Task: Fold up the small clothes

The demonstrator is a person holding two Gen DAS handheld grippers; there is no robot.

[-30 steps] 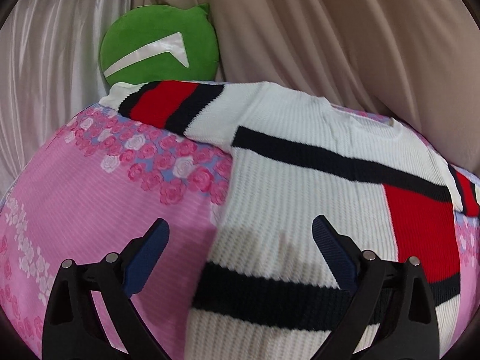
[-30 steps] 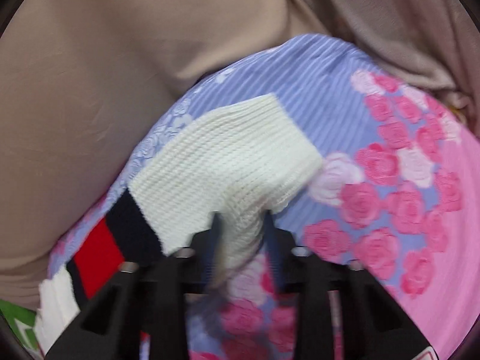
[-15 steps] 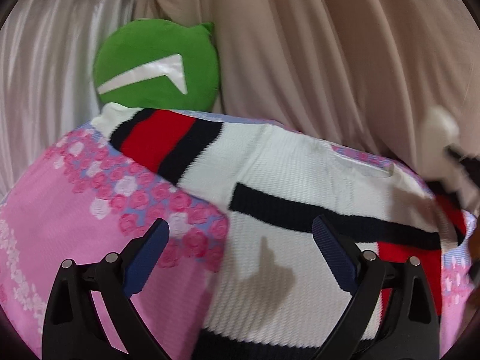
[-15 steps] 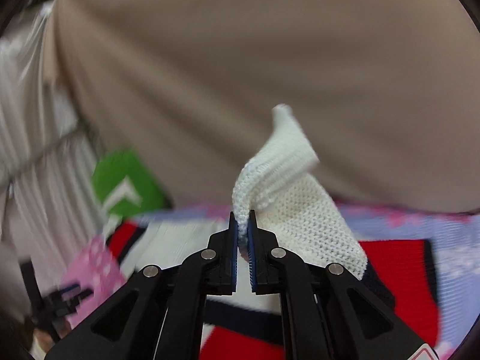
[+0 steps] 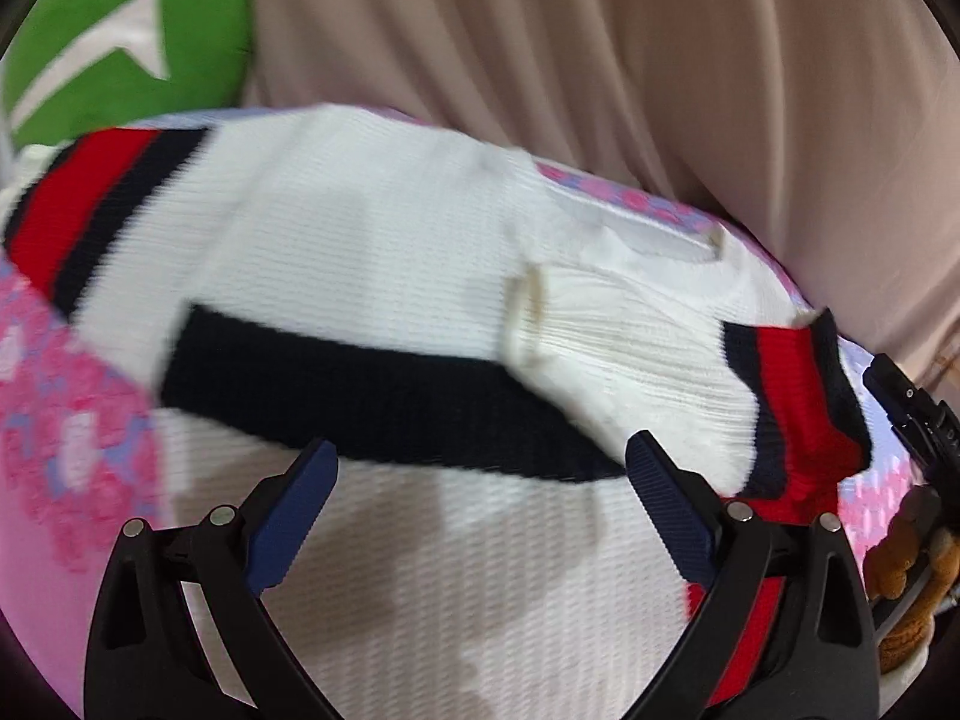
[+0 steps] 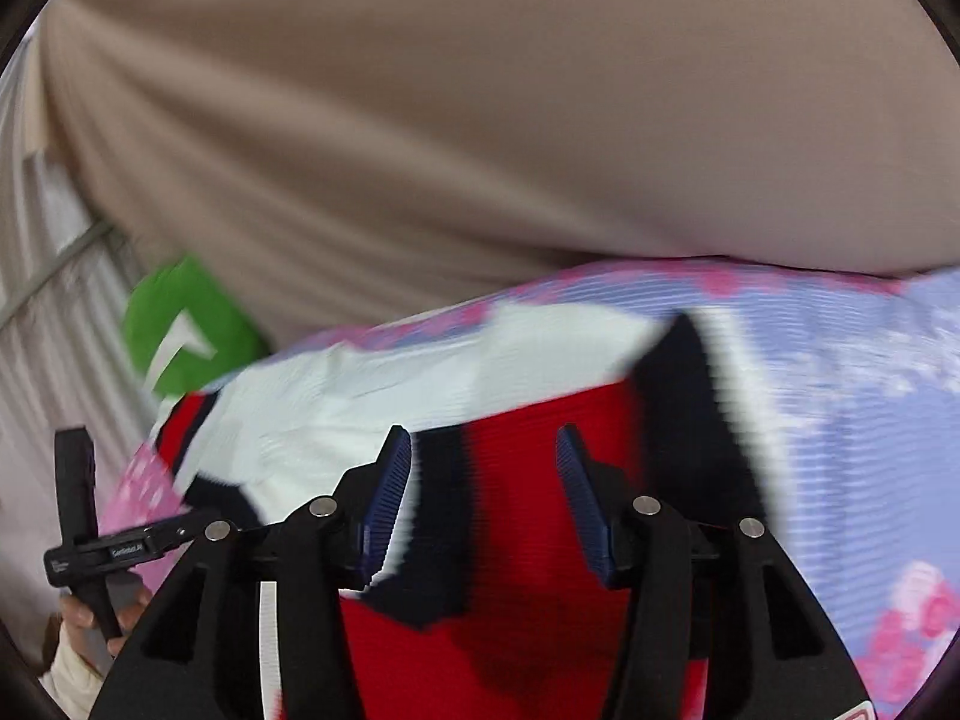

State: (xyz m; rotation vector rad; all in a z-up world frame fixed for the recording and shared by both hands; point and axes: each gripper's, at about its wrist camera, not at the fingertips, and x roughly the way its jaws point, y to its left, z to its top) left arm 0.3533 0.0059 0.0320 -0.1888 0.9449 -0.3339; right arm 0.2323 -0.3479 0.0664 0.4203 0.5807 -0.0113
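Here the white sweater (image 5: 372, 276) lies on the floral bedspread (image 6: 840, 372), one sleeve (image 5: 630, 354) folded across it. The left gripper (image 5: 480, 504) hovers wide open above it. The right gripper (image 6: 483, 498) is opening with nothing between its jaws.

The sweater (image 5: 384, 252) is thick knitted wool with bumpy ribs. The flowery sheet (image 6: 840, 408) under it is thin, smooth cloth. The curtain (image 5: 600, 72) is soft, matt cloth. The green cushion (image 5: 120, 36) looks fuzzy. The left tongs (image 5: 480, 516) are matt black plastic with ridged blue pads (image 5: 666, 510) and shiny metal pins.
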